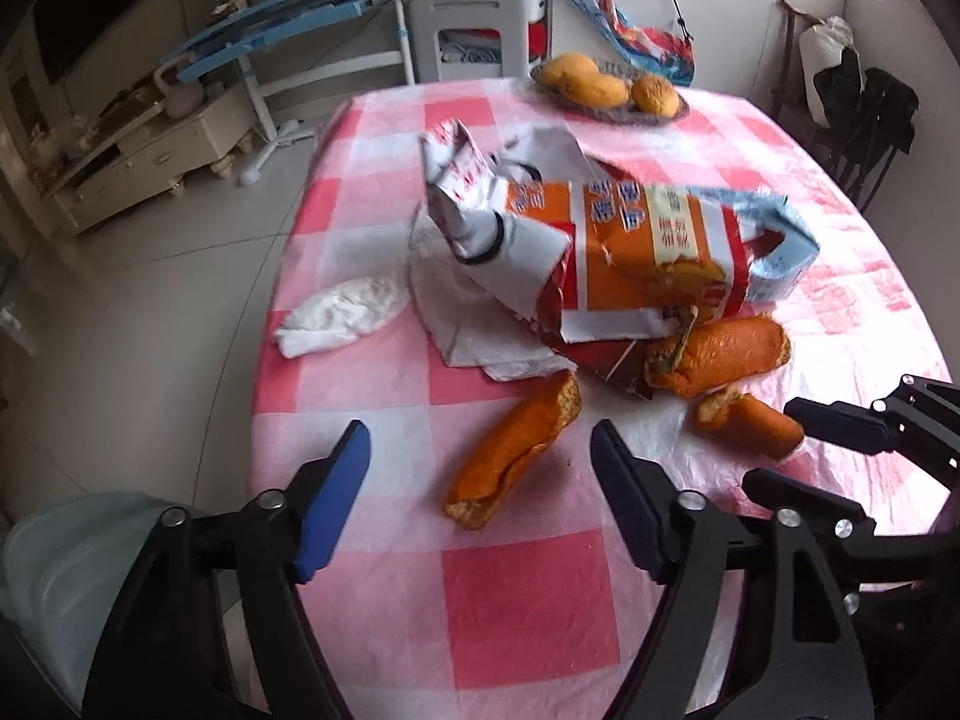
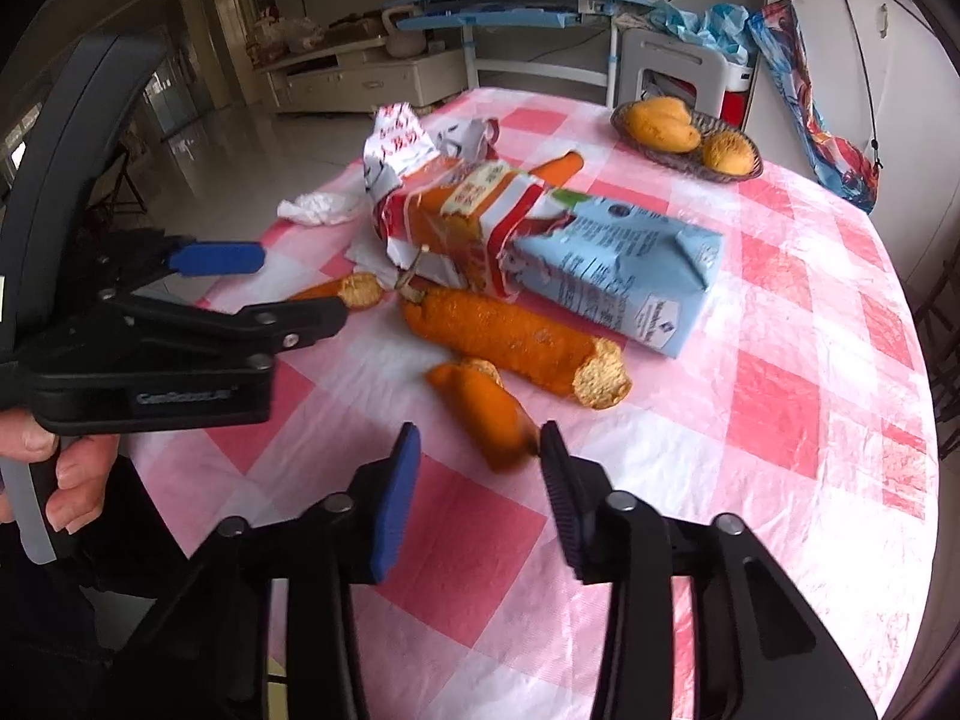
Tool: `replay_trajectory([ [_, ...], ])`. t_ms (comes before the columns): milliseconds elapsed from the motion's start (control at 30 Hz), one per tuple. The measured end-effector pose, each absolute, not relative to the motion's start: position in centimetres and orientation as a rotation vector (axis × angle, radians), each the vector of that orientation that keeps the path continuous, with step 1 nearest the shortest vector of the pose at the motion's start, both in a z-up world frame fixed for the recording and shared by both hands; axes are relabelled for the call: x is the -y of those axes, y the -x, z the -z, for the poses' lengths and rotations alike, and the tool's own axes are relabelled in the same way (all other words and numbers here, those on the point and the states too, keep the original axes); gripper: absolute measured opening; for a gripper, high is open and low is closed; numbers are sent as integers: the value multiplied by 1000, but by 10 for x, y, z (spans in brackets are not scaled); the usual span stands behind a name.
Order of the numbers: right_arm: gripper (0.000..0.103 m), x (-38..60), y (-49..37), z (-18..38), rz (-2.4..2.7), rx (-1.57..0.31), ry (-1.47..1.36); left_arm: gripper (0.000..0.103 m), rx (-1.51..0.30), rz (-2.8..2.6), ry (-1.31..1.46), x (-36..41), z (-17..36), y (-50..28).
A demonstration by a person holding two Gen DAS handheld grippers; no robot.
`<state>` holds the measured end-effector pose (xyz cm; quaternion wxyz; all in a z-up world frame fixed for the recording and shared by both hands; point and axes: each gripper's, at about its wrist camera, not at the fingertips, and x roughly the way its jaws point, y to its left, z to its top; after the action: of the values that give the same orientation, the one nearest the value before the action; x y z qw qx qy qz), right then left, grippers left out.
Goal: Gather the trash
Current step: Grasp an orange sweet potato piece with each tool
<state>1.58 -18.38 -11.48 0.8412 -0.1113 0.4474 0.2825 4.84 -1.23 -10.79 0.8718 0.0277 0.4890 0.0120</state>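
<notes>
Trash lies on a pink checked tablecloth (image 1: 528, 600): a torn orange paper bag (image 1: 648, 246), a blue carton (image 2: 630, 276), a crumpled white tissue (image 1: 342, 318) and three orange peel pieces. My left gripper (image 1: 480, 438) is open, its fingers on either side of a long peel strip (image 1: 516, 450) without pressing it. My right gripper (image 2: 480, 435) is open, narrower, around the near end of a short peel piece (image 2: 486, 414); the right finger looks to touch it, the blue pad stands clear. The biggest peel (image 2: 510, 336) lies against the bag.
A wicker basket (image 2: 684, 165) of yellow fruit stands at the table's far side. A white stool (image 1: 468, 18) and blue desk stand beyond it. The table's left edge drops to a tiled floor (image 1: 180, 276). A hand (image 2: 72, 480) holds the left gripper.
</notes>
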Motion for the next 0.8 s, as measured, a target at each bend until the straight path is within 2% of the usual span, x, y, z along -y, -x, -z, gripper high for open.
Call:
replay_trajectory([
  [100,32,183,-14,116,-590,-937,249,56,-1020,-8,-46,15,111,-49],
  [167,20,186,-13,116,-587,-937,235,22,-1013,3,-51,18,110,-49],
  [200,19,186,-14,116,-588,-937,228,16,-1015,12,-42,18,110,-48],
  [567,14,186,10,100,-700,-902,196,13,-932,50,103,7,85,-17],
  [800,14,175,69,78,-941,-876,286,13,-876,35,156,-8,66,14],
])
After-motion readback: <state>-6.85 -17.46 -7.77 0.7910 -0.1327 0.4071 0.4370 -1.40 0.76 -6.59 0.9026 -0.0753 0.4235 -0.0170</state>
